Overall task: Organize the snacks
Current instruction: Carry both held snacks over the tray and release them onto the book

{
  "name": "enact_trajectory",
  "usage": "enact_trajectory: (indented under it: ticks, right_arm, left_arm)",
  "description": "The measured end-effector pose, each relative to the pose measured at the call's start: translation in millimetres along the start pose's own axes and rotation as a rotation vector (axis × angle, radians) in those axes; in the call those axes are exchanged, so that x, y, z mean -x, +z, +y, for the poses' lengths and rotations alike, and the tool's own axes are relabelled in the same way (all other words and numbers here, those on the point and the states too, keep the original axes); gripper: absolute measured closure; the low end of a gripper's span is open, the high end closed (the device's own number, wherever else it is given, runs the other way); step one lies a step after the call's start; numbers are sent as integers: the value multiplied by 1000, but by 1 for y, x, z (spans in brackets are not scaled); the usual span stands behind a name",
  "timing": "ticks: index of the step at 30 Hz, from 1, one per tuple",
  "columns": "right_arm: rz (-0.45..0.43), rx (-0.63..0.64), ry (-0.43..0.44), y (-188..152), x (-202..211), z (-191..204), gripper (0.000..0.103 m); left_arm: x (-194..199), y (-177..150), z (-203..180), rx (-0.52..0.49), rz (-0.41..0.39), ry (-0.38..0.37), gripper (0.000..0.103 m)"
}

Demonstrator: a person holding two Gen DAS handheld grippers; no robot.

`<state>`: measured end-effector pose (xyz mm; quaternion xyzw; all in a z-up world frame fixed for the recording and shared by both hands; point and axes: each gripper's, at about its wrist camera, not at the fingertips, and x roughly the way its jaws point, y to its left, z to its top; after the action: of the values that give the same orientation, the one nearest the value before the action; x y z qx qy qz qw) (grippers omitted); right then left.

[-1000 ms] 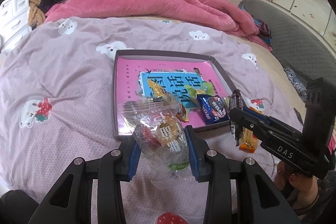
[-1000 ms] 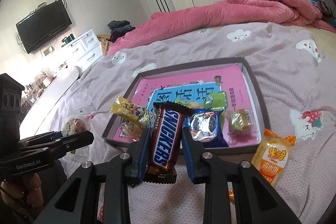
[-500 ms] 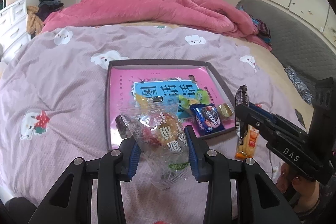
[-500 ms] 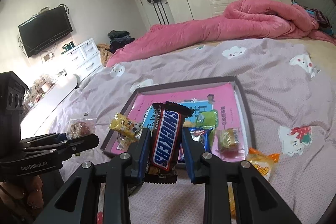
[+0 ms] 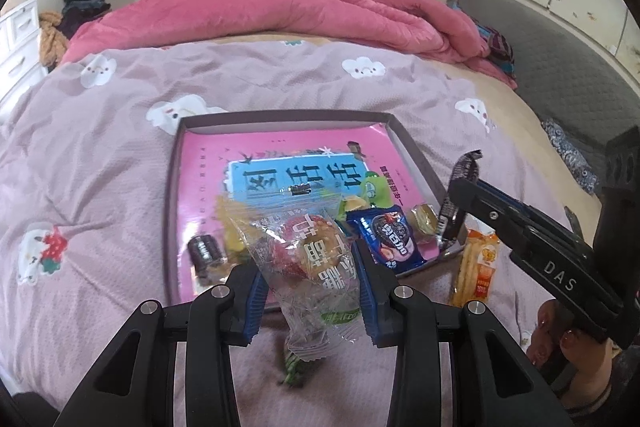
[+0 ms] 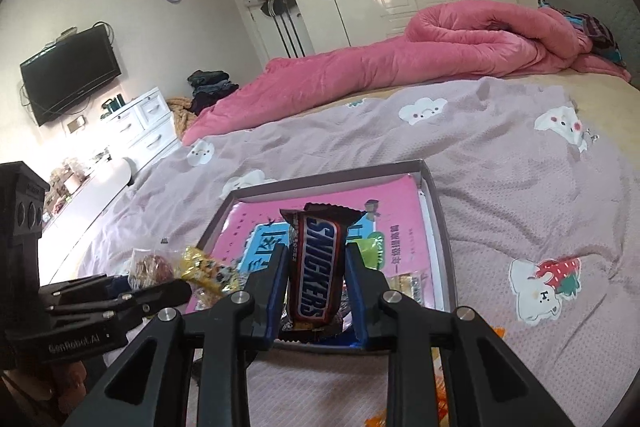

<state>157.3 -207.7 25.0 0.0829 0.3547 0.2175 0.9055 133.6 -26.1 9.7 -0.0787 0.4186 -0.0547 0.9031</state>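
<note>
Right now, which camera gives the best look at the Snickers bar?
The right wrist view. The Snickers bar stands upright, label facing the lens, clamped in the right gripper above the tray. The left wrist view shows only its dark crimped end and edge poking past that gripper's jaws, with no label readable.

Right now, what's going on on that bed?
A person is sorting snacks into a shallow grey tray lined with a pink book, using two handheld grippers. The left gripper is shut on a clear plastic packet of mixed sweets, held above the tray's near edge. The right gripper is shut on a brown Snickers bar. An orange snack packet lies outside on the lilac bedspread.
</note>
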Motion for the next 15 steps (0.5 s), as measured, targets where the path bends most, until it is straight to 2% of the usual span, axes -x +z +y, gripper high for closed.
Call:
enact_trajectory:
  ticks: [7,15]
  right_arm:
    - [91,-27,-74,-6,-31,-19,75]
    - [125,-18,-88,-13,-50,-21,75]
  left_arm:
    - [-38,5,-7,-2,54,-3,62]
    - [-68,6,-10,-10,102,20,62]
